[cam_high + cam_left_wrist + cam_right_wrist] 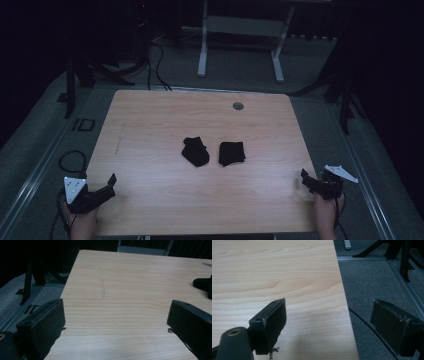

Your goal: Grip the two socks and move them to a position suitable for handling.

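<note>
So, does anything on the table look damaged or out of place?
Nothing serious. A faint grey scratch-like mark runs along the wooden table near its left edge. The two black cloth pieces lie crumpled, slightly apart.

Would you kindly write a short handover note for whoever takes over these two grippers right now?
Left gripper: jaws open, nothing between them, at the near left corner of the table.
Right gripper: jaws open, nothing held, at the near right edge.
Two black cloth pieces, the left one and the right one, lie side by side mid-table, apart from both grippers.
Done: nothing visible. Left: all handling.
</note>
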Demonstrator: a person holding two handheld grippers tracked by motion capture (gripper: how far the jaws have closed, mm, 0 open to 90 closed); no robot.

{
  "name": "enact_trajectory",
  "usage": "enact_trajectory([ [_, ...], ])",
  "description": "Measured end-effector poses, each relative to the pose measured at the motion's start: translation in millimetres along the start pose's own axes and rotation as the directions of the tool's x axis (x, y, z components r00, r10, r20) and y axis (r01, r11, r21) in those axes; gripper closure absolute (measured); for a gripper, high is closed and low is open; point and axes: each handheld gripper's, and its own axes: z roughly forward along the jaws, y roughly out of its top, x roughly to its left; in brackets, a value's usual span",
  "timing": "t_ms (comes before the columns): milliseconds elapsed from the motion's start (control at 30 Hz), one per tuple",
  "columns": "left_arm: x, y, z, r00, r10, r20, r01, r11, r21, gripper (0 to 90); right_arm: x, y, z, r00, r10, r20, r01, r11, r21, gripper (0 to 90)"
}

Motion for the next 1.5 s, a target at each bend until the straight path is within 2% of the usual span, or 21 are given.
enact_trajectory([
  [133, 0.4, 0.7, -0.9, 0.9999, -0.009, 0.004, 0.009, 1.0000, -0.002, 1.9, 1.1, 1.1, 2.3, 0.9997, -0.024, -0.004, 0.024, 0.999, 0.022, 13.1],
  [300, 0.0, 0.9, -1.7, 1.0000, -0.010, 0.002, 0.010, 0.9999, -0.004, 1.9, -2.8, 1.2, 2.1, 0.9994, 0.002, -0.033, -0.001, 1.000, 0.022, 13.2],
  [333, -0.6, 1.2, -1.9, 0.9999, -0.013, 0.011, 0.013, 0.9999, -0.007, 1.9, -2.9, 2.2, 1.7, 0.9971, 0.005, -0.076, -0.003, 1.000, 0.030, 13.4],
  [367, -0.6, 1.2, -1.9, 0.9999, -0.013, 0.011, 0.013, 0.9999, -0.007, 1.9, -2.5, 2.8, 1.5, 0.9959, -0.005, -0.090, 0.009, 0.999, 0.039, 13.5],
  [500, -2.7, 2.4, -1.1, 0.9996, -0.007, 0.029, 0.007, 0.9999, -0.010, 1.9, 2.0, 3.5, -0.5, 0.9942, -0.015, -0.106, 0.022, 0.998, 0.066, 14.3],
  [567, -4.1, 4.1, -0.9, 0.9998, 0.000, 0.022, 0.000, 1.0000, -0.002, 1.9, 7.2, 5.8, -4.7, 0.9900, -0.018, -0.140, 0.030, 0.996, 0.088, 14.9],
  [633, -7.5, 5.5, 0.0, 0.9989, -0.017, 0.044, 0.016, 0.9996, 0.021, 1.9, 12.2, 8.4, -7.5, 0.9863, -0.037, -0.161, 0.053, 0.994, 0.094, 14.9],
  [700, -9.2, 5.7, 0.2, 0.9980, -0.029, 0.057, 0.028, 0.9993, 0.022, 1.9, 14.5, 10.0, -8.7, 0.9832, -0.042, -0.178, 0.061, 0.993, 0.100, 14.9],
  [733, -11.7, 6.1, 0.6, 0.9963, -0.038, 0.077, 0.036, 0.9990, 0.026, 1.9, 17.0, 11.9, -9.3, 0.9782, -0.040, -0.204, 0.063, 0.992, 0.107, 14.9],
  [767, -14.6, 6.8, 1.0, 0.9969, -0.028, 0.074, 0.024, 0.9988, 0.043, 1.9, 20.3, 14.6, -9.6, 0.9667, -0.039, -0.253, 0.071, 0.991, 0.116, 14.8],
  [900, -22.4, 9.5, 1.9, 0.9905, -0.061, 0.123, 0.051, 0.9950, 0.087, 1.9, 36.8, 23.9, -11.7, 0.9446, -0.076, -0.319, 0.114, 0.988, 0.104, 13.8],
  [967, -27.2, 11.1, 2.0, 0.9866, -0.067, 0.149, 0.048, 0.9912, 0.123, 1.9, 46.3, 29.5, -11.1, 0.9409, -0.080, -0.329, 0.116, 0.989, 0.090, 13.3],
  [1067, -35.0, 12.0, 2.3, 0.9863, -0.046, 0.159, 0.021, 0.9879, 0.154, 1.9, 61.5, 37.5, -7.4, 0.9328, -0.100, -0.346, 0.134, 0.988, 0.075, 13.2],
  [1133, -39.3, 12.1, 1.6, 0.9867, -0.023, 0.161, -0.001, 0.9887, 0.150, 1.9, 73.0, 40.5, -5.2, 0.9157, -0.139, -0.377, 0.177, 0.982, 0.069, 13.4],
  [1167, -41.0, 12.3, 1.2, 0.9851, -0.016, 0.171, -0.011, 0.9880, 0.154, 1.9, 79.4, 41.6, -4.1, 0.9116, -0.163, -0.377, 0.203, 0.977, 0.068, 14.4],
  [1200, -41.8, 12.3, 0.9, 0.9844, -0.019, 0.175, -0.009, 0.9881, 0.154, 1.8, 86.2, 42.9, -2.7, 0.9014, -0.179, -0.394, 0.221, 0.973, 0.063, 15.1],
  [1233, -42.7, 12.2, 0.6, 0.9815, -0.023, 0.190, -0.006, 0.9883, 0.153, 1.9, 90.0, 43.7, -2.0, 0.8985, -0.182, -0.399, 0.224, 0.973, 0.060, 15.4],
  [1300, -44.6, 12.2, 0.9, 0.9797, -0.032, 0.198, -0.001, 0.9871, 0.160, 1.9, 100.9, 47.0, 1.0, 0.8862, -0.193, -0.421, 0.237, 0.970, 0.053, 16.2],
  [1333, -45.4, 12.2, 1.0, 0.9769, -0.043, 0.209, 0.008, 0.9865, 0.164, 1.9, 104.8, 48.3, 1.7, 0.8848, -0.195, -0.423, 0.237, 0.970, 0.049, 16.2],
  [1367, -46.7, 12.3, 1.0, 0.9761, -0.045, 0.213, 0.009, 0.9863, 0.165, 1.9, 109.9, 50.2, 2.7, 0.8780, -0.203, -0.434, 0.245, 0.969, 0.042, 16.3],
  [1500, -51.5, 12.7, 0.5, 0.9732, -0.023, 0.229, -0.016, 0.9863, 0.164, 1.9, 132.4, 57.2, 7.1, 0.8605, -0.235, -0.452, 0.272, 0.962, 0.017, 16.2],
])
